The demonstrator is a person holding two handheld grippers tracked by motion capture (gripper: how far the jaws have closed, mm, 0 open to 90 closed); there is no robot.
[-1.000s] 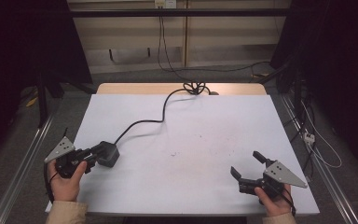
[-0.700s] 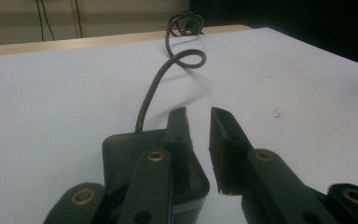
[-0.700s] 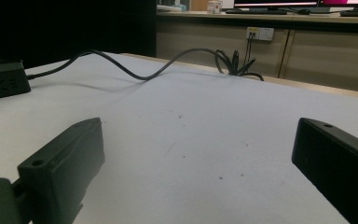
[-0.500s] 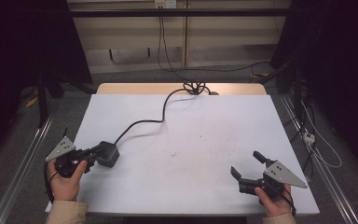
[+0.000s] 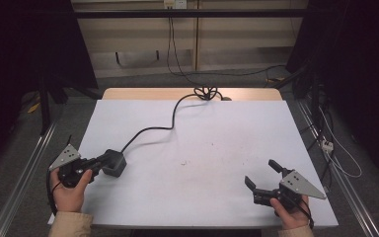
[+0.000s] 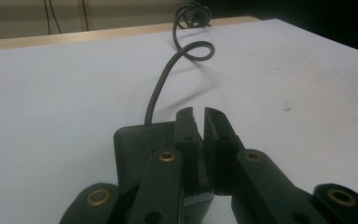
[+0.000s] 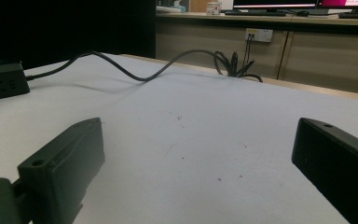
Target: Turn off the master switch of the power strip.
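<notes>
Matt black plastic on the power adapter, its cable smooth and rubbery. The table wears a matt white sheet, faintly speckled; bare pale wood shows along its upper edge. Both grippers' jaws look matt black plastic.

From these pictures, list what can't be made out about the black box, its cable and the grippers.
- Black box: in the left gripper view its near part sits behind the left gripper, so any pinch on it is hidden.
- Markings on the black box's face in the right gripper view: too small and dark to read.
- Cable: its far end is a tangle at the table edge; where it leads is unclear.
- Right gripper: jaw tips cut off by the frame's lower edge.
</notes>
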